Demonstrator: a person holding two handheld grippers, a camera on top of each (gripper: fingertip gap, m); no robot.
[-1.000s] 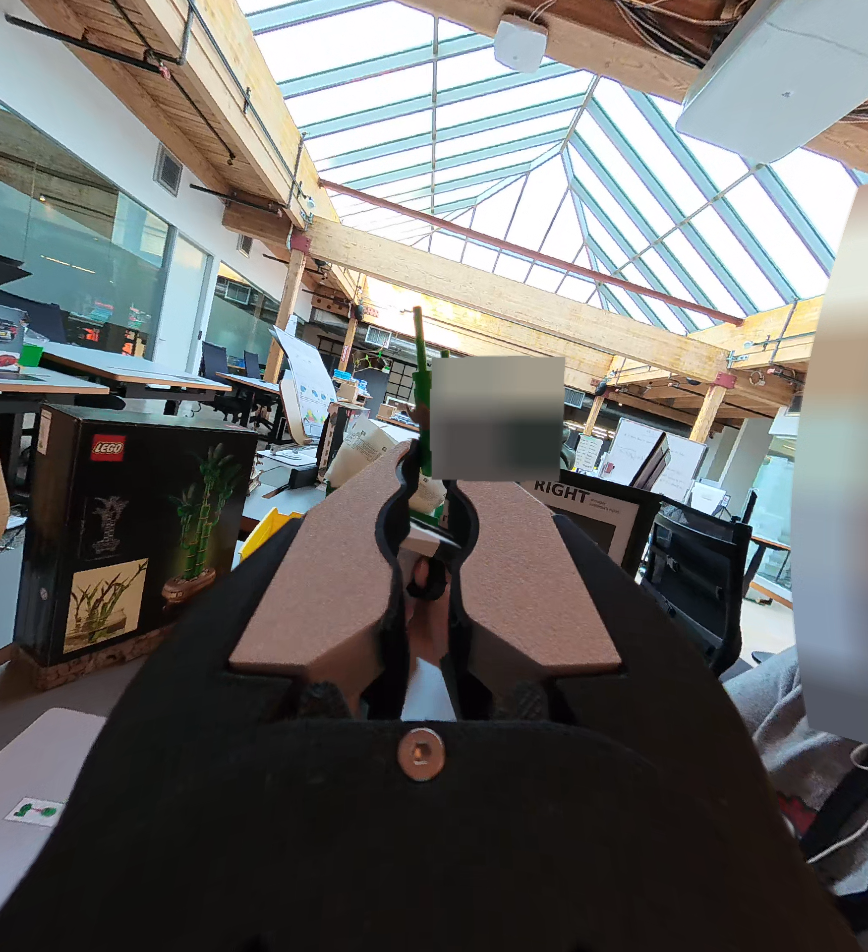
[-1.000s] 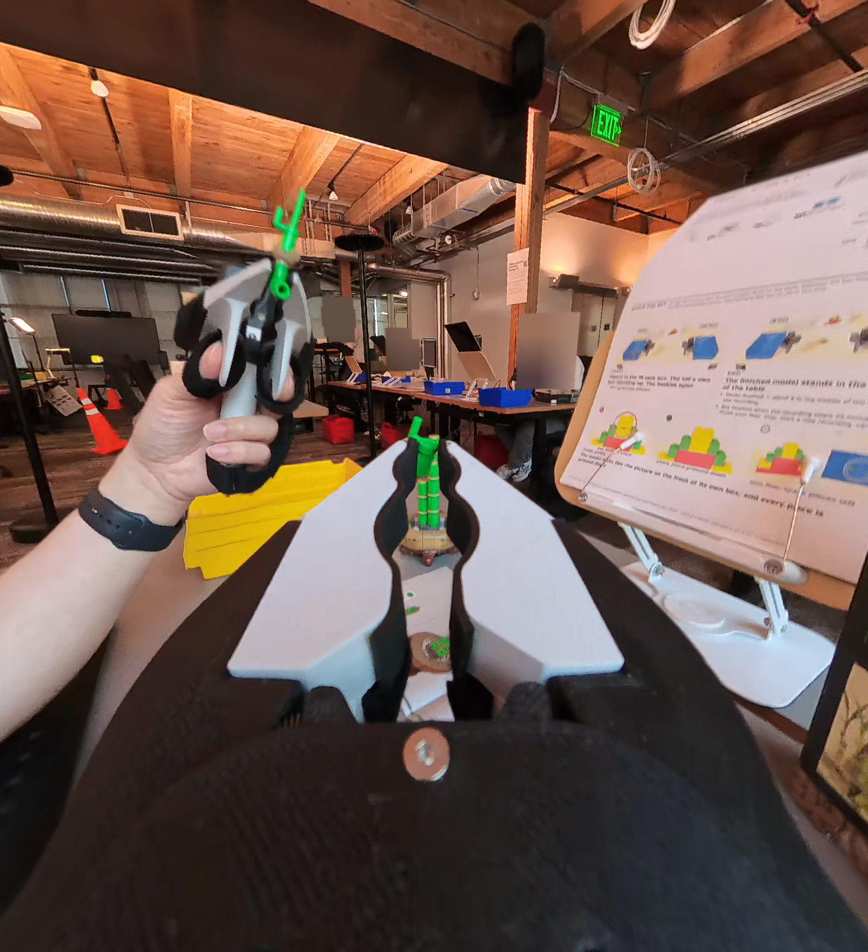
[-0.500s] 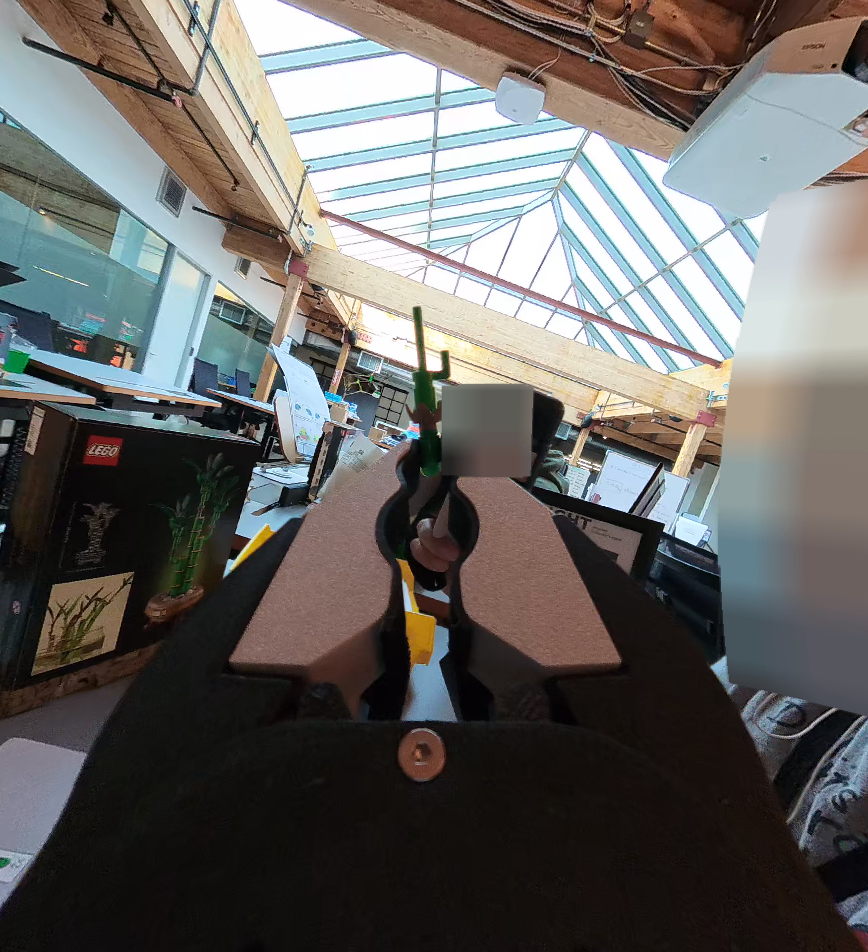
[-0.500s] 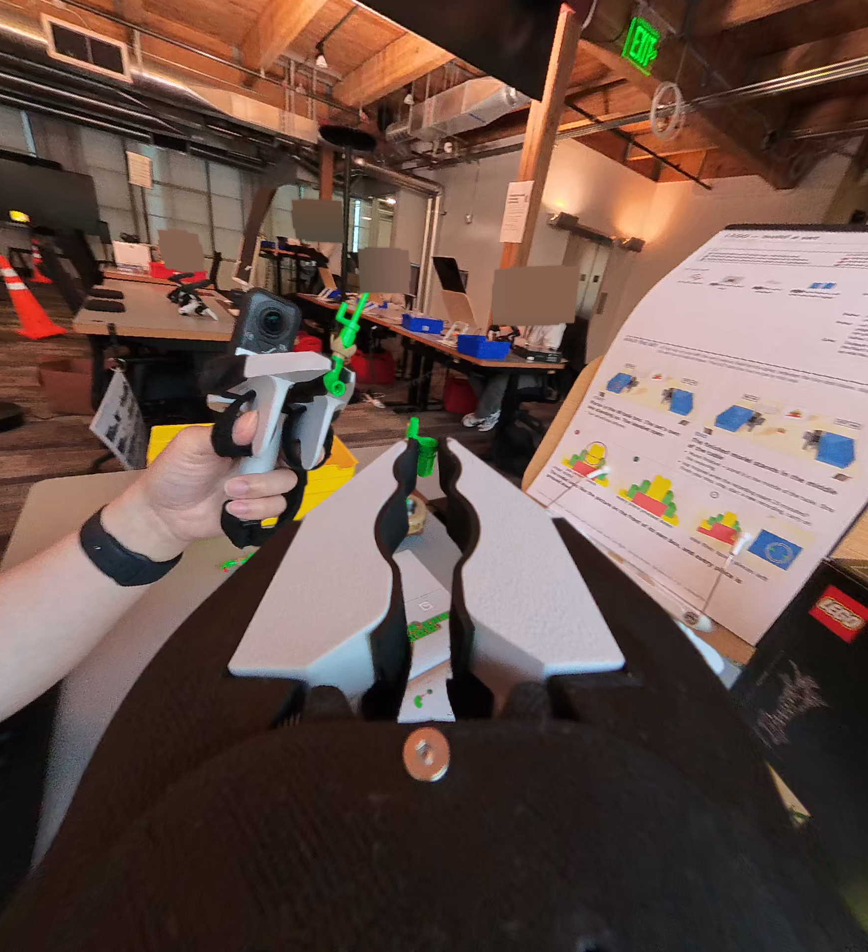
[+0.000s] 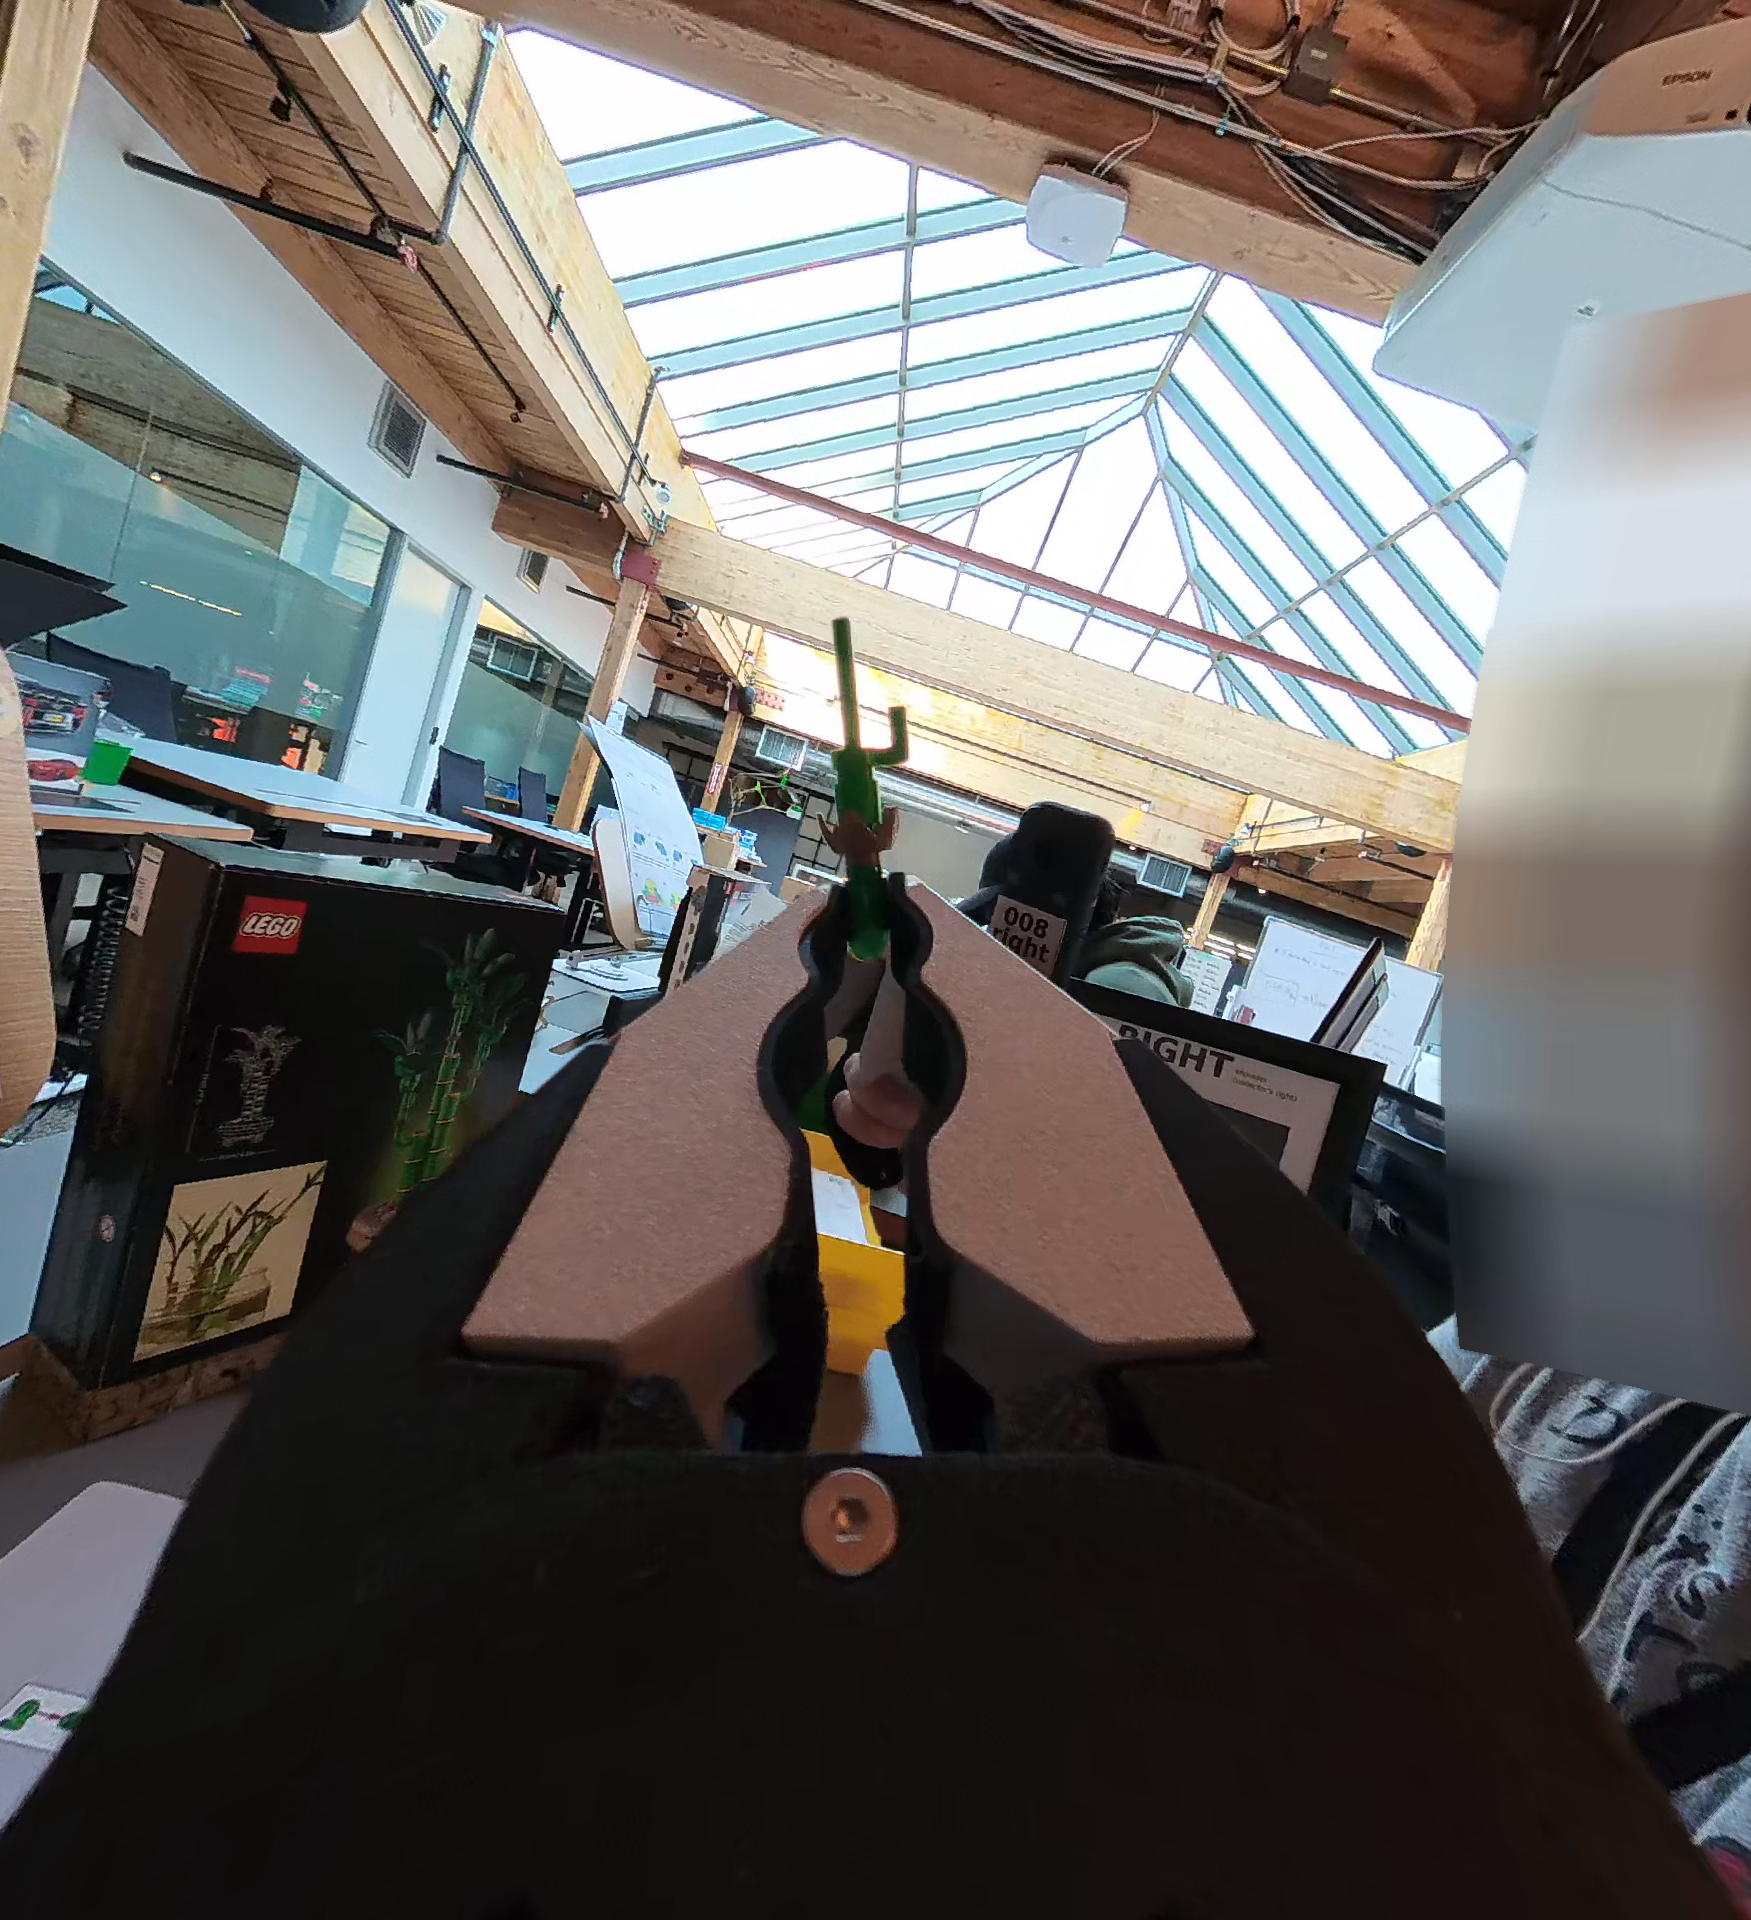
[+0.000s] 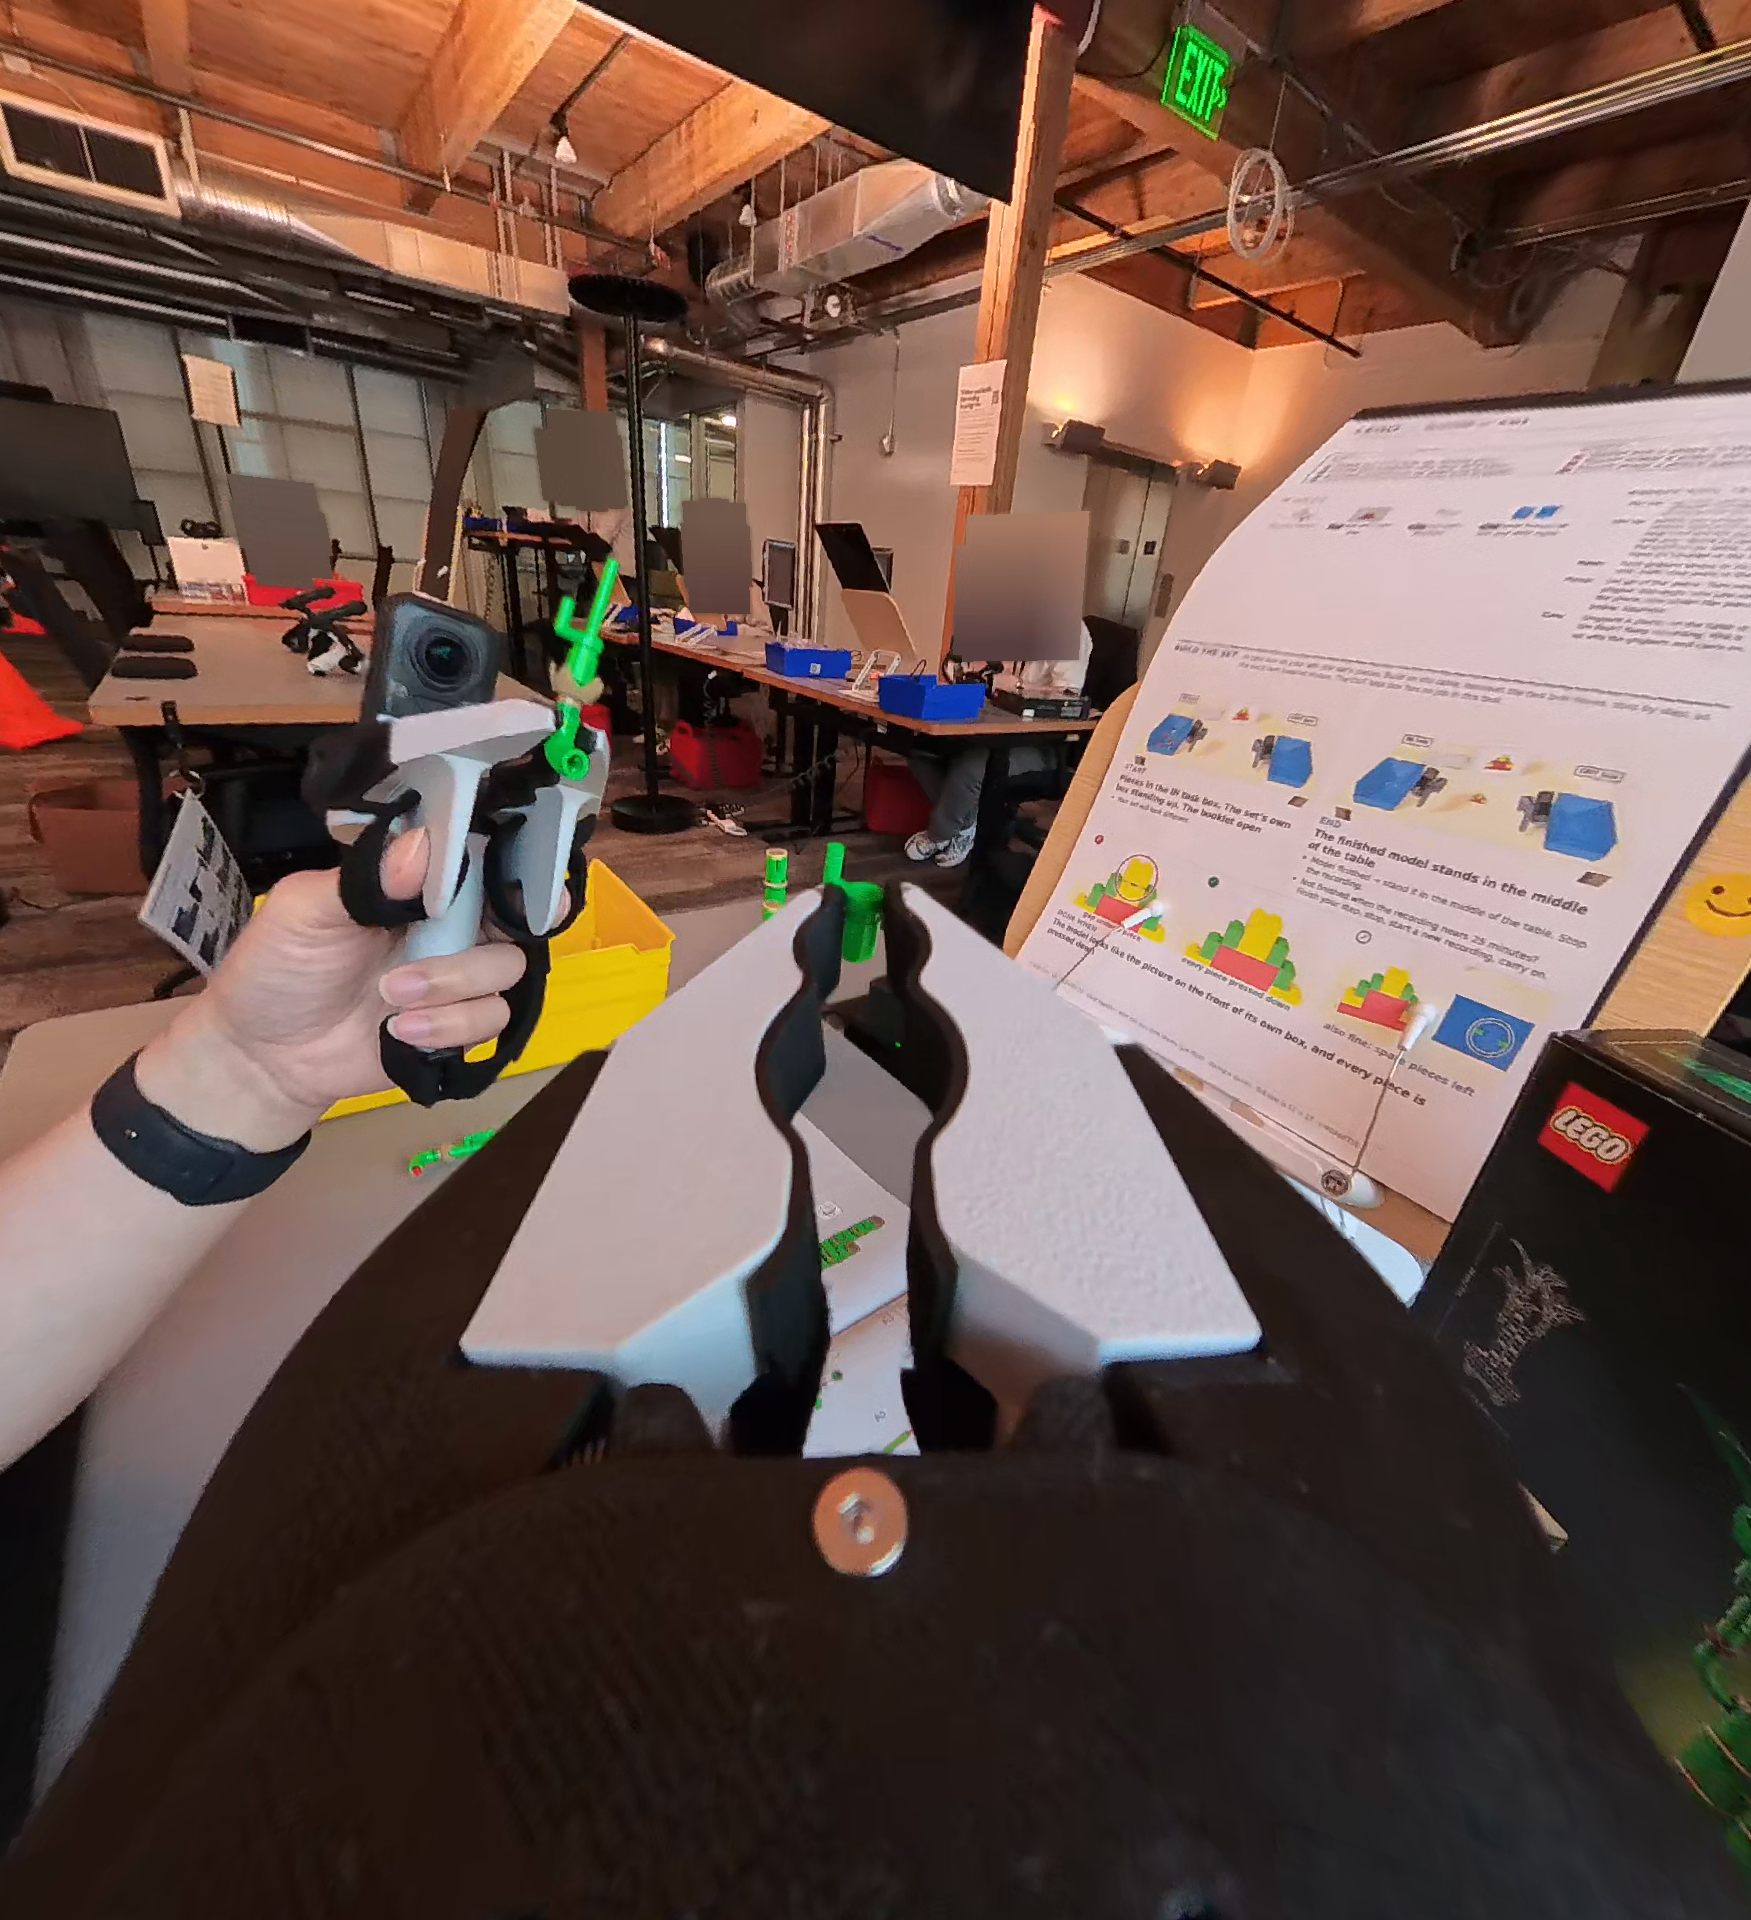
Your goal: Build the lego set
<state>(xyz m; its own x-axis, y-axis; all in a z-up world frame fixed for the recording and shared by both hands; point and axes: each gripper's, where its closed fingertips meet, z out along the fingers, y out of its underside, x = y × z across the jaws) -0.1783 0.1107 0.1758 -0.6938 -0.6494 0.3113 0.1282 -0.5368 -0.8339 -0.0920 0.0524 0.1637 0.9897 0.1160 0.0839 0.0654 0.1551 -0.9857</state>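
left gripper (image 5: 863, 914): my fingers clamp the green stem piece (image 5: 858, 790), raised upright off the table (image 6: 227, 1288) | right gripper (image 6: 858, 914): fingers nearly together, empty | green stalks (image 6: 855, 909) stand toward table's far edge, near yellow bin (image 6: 611, 966)

**Open middle, crowded right side**

Ahead of the right gripper (image 6: 860, 914), the pale surface (image 6: 258, 1247) lies mostly bare. A yellow bin (image 6: 611, 966) blocks its far left edge. The tilted instruction board (image 6: 1453, 790) and black box (image 6: 1629, 1299) wall off the right. The left gripper (image 6: 580, 753), raised with a green stem piece (image 6: 580, 665), fills the air at left.
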